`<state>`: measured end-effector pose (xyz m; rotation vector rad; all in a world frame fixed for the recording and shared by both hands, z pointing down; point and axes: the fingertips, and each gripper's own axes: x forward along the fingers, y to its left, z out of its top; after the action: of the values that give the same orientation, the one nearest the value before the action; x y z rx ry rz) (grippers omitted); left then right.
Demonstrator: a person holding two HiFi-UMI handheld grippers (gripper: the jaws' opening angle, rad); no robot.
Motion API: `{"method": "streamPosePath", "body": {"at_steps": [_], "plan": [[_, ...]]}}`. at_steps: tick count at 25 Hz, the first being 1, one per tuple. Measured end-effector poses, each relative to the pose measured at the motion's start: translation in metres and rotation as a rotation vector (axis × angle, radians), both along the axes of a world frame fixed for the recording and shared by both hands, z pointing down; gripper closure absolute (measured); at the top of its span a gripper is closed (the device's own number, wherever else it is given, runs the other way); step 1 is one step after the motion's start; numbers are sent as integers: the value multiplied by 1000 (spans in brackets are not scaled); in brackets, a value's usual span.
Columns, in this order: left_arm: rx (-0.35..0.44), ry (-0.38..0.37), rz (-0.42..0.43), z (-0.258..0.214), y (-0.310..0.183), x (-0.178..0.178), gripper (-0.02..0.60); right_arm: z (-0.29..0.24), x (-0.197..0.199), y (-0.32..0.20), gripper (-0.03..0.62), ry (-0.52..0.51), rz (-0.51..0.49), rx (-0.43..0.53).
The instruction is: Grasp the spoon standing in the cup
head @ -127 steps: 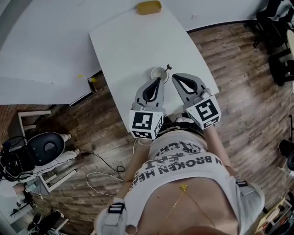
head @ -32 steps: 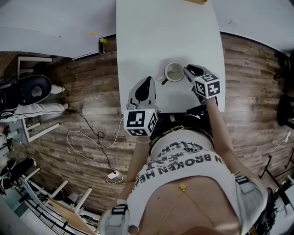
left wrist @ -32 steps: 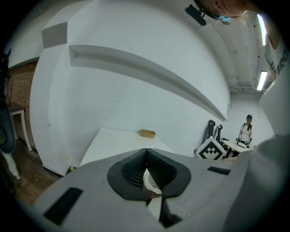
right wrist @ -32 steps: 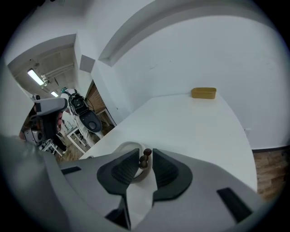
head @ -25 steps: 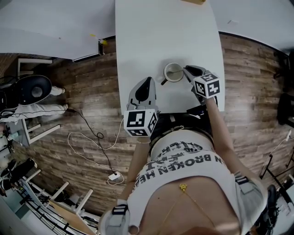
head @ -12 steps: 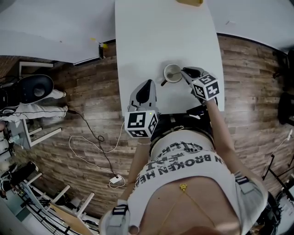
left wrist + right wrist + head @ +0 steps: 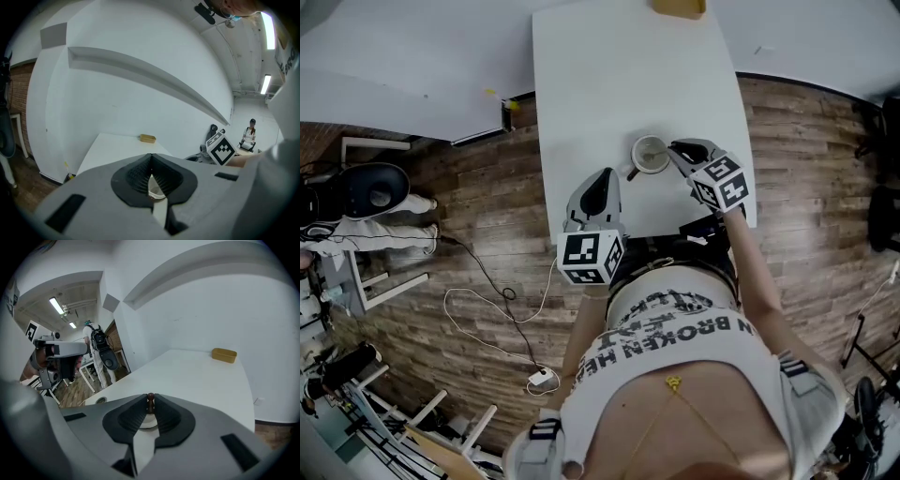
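Two grippers of mine show in the head view over the near end of a white desk (image 7: 581, 84), with wood floor (image 7: 478, 197) on either side of it. My right gripper (image 7: 677, 150) reaches in from the near right corner, its tips at the right rim of the cup (image 7: 651, 156). The cup stands upright close to the near edge, a little right of the middle. My left gripper (image 7: 602, 178) hangs near the near edge left of the cup and apart from it. A yellow tray (image 7: 679, 7) sits at the far edge. From up here I cannot make out the spoon itself, as my right tips cover that spot. In the left gripper view my jaws are clenched tip to tip with nothing between them. Past them the desk runs away to the tray by the wall, and the marker cube of my right gripper shows off to the right. In the right gripper view the spoon (image 7: 150, 398) stands upright, its brown knobbed end poking up just between my tips. My jaws have just been closing and are now pressed against that handle from both sides, so I am grasping the spoon. The cup's white rim shows directly under the tips, through the hollow of the jaws. The desk stretches beyond to the tray near its far right corner, and a person (image 7: 96, 350) stands on the floor off to the left.
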<state>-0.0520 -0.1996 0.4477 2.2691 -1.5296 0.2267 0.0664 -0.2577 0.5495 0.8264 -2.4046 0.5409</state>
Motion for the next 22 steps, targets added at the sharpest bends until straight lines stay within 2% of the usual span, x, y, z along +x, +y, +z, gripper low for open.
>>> {"method": "streamPosePath", "body": {"at_steps": [22], "plan": [[33,-6,94,-9,3,26,585,-99,15,9,548,-144,69,178]]}}
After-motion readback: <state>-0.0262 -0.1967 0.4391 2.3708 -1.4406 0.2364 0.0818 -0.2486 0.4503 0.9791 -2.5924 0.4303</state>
